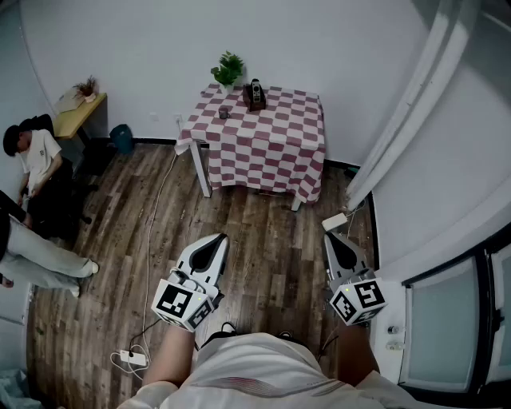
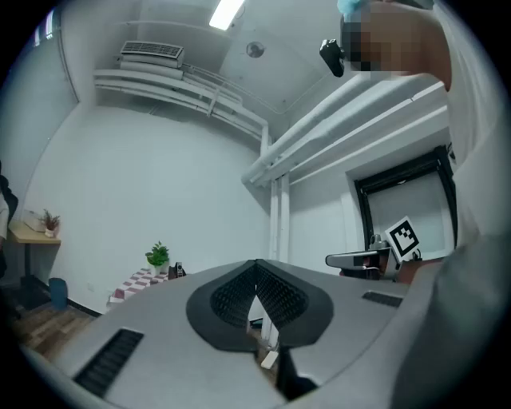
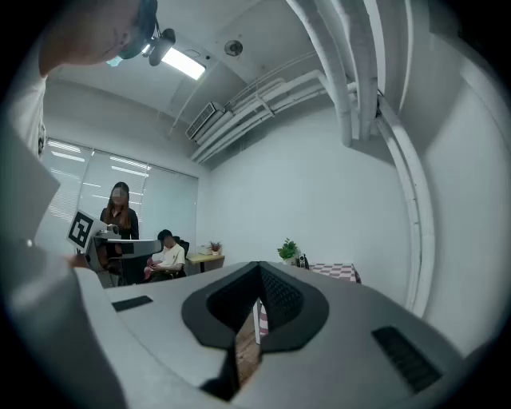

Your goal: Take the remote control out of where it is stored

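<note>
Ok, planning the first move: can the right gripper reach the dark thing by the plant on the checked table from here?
Probably not yet: the right gripper is held well back, with wooden floor between it and the table bearing the dark thing. Nothing blocks the way.

White plaster walls; dark wood-plank floor. A small worktop draped in red-and-white checked cloth stood against the far wall, with a green potted plant at its far edge. A light wooden desk and a teal bin stood at left. White pipes ran at right. The fluorescent ceiling strip was lit.
</note>
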`<state>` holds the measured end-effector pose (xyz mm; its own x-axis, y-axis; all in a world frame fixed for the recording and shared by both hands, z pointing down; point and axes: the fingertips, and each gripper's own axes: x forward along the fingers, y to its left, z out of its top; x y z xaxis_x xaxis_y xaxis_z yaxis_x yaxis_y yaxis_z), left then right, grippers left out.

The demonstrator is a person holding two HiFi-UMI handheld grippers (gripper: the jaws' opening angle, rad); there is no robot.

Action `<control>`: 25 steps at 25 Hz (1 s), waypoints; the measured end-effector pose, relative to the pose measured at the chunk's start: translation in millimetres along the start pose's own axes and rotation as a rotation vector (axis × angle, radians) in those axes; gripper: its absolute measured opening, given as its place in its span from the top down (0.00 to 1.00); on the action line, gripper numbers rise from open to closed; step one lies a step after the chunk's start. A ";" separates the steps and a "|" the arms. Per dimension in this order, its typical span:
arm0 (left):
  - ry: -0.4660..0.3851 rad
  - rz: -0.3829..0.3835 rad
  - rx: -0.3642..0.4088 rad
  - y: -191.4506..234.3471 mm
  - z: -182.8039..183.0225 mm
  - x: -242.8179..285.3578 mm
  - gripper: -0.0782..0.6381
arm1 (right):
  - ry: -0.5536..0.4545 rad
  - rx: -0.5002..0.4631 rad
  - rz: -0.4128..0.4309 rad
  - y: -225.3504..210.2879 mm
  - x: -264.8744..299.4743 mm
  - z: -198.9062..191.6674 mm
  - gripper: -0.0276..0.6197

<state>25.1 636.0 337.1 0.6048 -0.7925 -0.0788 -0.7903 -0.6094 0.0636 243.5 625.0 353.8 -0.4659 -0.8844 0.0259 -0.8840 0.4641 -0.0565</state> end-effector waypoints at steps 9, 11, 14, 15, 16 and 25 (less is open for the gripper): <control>-0.012 -0.005 0.000 18.2 -1.8 1.7 0.88 | 0.008 -0.024 -0.012 5.2 17.4 1.6 0.94; -0.011 -0.003 0.000 22.7 -2.5 0.2 0.88 | -0.009 -0.017 -0.003 8.9 20.7 3.3 0.94; -0.007 -0.007 -0.008 29.2 -2.1 -2.2 0.88 | -0.032 -0.007 0.043 20.1 27.4 4.5 0.94; -0.004 -0.009 -0.012 31.5 -1.4 -3.1 0.88 | -0.031 -0.003 0.056 23.7 30.7 3.7 0.94; -0.002 -0.010 -0.016 34.2 -0.5 -4.0 0.88 | -0.028 0.006 0.066 26.6 34.4 2.6 0.94; 0.019 -0.021 -0.018 76.4 -9.1 -22.6 0.88 | 0.002 0.065 0.027 52.0 67.3 -15.4 0.94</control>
<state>-48.0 607.1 352.8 0.6233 -0.7795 -0.0616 -0.7755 -0.6264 0.0796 165.6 590.3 368.1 -0.4901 -0.8713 0.0252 -0.8666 0.4839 -0.1222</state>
